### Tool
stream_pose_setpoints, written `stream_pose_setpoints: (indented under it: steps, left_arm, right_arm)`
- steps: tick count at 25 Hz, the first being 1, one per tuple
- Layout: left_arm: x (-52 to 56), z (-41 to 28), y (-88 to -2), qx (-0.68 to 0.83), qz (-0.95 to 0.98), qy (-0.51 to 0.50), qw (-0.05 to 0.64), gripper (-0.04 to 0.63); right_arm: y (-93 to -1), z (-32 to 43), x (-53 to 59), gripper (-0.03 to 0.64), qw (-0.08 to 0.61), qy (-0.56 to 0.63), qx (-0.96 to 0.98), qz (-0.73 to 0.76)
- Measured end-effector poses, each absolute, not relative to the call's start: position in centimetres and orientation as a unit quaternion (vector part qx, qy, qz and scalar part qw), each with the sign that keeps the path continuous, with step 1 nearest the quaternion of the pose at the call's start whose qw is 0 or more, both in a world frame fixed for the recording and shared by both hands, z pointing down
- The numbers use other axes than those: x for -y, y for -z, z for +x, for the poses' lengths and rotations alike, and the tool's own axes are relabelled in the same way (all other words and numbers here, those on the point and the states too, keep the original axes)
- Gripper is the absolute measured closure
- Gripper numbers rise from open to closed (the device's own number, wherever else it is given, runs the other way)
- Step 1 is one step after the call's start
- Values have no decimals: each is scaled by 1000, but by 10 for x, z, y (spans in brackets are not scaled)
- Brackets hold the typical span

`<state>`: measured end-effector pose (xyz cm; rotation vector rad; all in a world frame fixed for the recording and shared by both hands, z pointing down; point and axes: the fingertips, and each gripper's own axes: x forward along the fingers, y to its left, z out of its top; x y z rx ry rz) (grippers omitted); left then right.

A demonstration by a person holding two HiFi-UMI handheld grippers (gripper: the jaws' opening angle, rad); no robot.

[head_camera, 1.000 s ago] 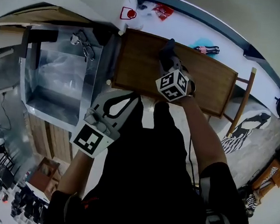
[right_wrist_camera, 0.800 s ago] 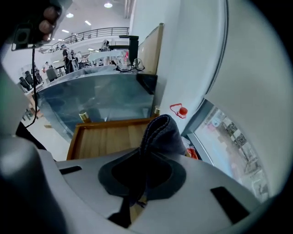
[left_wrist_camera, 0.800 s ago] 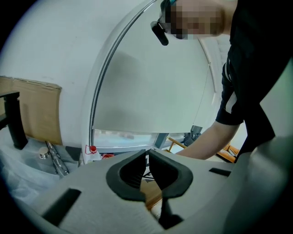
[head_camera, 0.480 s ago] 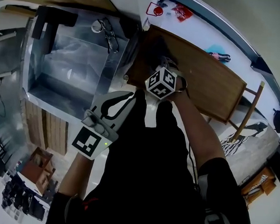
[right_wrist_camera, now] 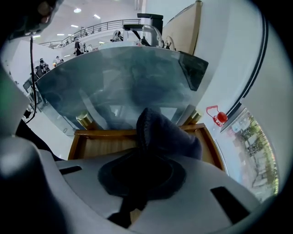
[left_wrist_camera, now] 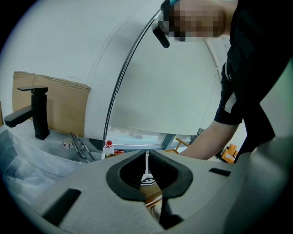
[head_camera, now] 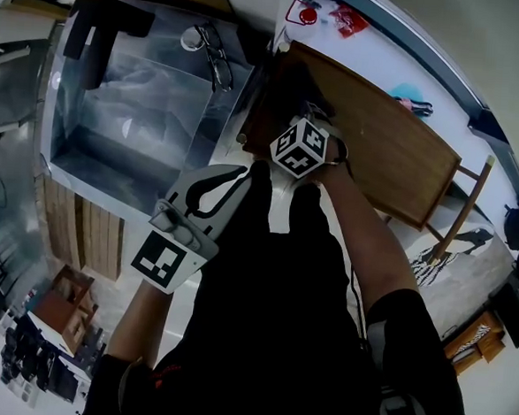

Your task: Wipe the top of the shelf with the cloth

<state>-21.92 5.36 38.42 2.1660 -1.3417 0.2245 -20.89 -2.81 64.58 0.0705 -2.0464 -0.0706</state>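
The brown wooden shelf top [head_camera: 396, 154] runs from the middle to the right of the head view. My right gripper [head_camera: 293, 107] is at its left end, next to the steel sink, shut on a dark cloth [head_camera: 288, 84] that rests on the wood. In the right gripper view the cloth [right_wrist_camera: 162, 132] bulges out of the jaws over the shelf top [right_wrist_camera: 98, 144], near its far rim. My left gripper [head_camera: 241, 173] hangs in front of the shelf, off the wood. In its own view the left gripper [left_wrist_camera: 147, 167] is shut with nothing in it.
A steel sink [head_camera: 115, 121] lined with plastic film stands left of the shelf, with a black tap [left_wrist_camera: 36, 114] and a pair of glasses [head_camera: 213, 53] on its rim. A red item [right_wrist_camera: 219, 116] lies beyond the shelf's far corner. A wooden chair [head_camera: 458, 220] stands at the right end.
My right gripper has slid the cloth leftwards along the shelf top, from about the middle to the end by the sink. The left gripper has hardly moved.
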Motion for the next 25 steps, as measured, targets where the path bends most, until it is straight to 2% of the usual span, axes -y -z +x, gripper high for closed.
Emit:
stream_pose_setpoints:
  steps: [7,25]
  left_arm:
    - [-47,-202,-383,487,820,-91,285,558]
    - [-14,-115,-374,427,855,-117,269,558]
  right_arm:
    - [-648,-191,33,588,525,17,850,40]
    - [-655,-74,60,588,539,-30,836,102]
